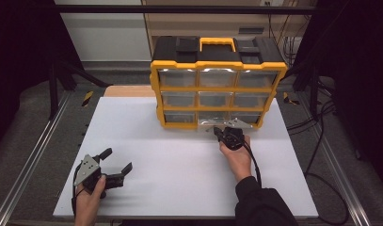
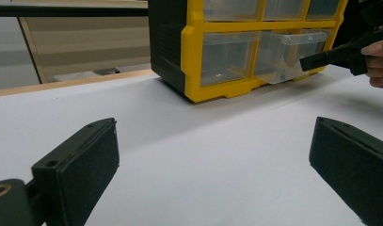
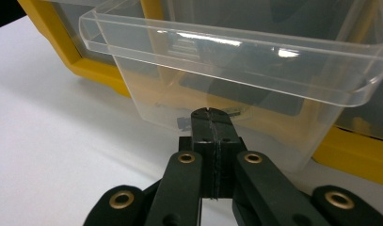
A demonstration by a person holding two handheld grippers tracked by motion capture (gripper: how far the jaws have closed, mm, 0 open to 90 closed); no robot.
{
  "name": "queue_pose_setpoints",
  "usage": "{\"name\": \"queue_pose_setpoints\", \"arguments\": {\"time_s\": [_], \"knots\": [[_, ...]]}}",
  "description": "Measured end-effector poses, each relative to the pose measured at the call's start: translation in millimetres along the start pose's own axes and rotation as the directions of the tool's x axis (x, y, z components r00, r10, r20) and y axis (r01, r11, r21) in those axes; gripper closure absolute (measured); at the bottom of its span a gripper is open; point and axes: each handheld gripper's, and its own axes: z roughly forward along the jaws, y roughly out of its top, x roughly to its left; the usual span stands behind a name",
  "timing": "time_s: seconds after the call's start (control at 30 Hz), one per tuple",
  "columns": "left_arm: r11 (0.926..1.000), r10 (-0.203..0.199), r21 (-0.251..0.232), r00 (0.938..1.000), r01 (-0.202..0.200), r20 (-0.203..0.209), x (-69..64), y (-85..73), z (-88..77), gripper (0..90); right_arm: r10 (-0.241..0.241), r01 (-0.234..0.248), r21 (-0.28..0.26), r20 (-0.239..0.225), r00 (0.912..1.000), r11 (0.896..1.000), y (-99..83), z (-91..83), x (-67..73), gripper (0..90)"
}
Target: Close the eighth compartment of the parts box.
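Observation:
A yellow and black organizer cabinet (image 1: 217, 84) with clear drawers stands at the far middle of the white board (image 1: 170, 155). Its bottom middle drawer (image 1: 212, 121) is pulled partway out. My right gripper (image 1: 217, 131) is shut, jaws pressed together, and its tip sits against the drawer's clear front wall (image 3: 227, 66) below the rim. In the right gripper view the right gripper (image 3: 210, 115) has nothing visible between its pads. My left gripper (image 1: 117, 159) rests open at the board's near left, holding nothing. From the left gripper view (image 2: 212, 155) the drawer (image 2: 288, 52) and the right gripper (image 2: 316, 60) show far off.
Metal rails run along both sides of the board. A wooden strip (image 1: 128, 91) lies behind the board's far left. Cables trail on the right floor (image 1: 321, 122). Bare white surface lies between the two hands.

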Motion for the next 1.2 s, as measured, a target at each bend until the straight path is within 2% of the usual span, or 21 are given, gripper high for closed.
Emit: {"name": "queue_pose_setpoints", "arguments": {"time_s": [0.3,1.2], "knots": [[1.0000,0.002,0.000,1.0000,-0.002,-0.002,0.3,0.0,-0.1,2.0,-0.012,0.012,0.000,0.000,0.9999,1.000,-0.2,-0.2,0.6,90.0],[1.0000,0.003,-0.003,1.0000,-0.003,-0.002,1.0,0.1,-0.7,2.0,-0.009,0.009,0.008,0.014,0.9999,1.000,3.8,3.3,-1.0,90.0]]}}
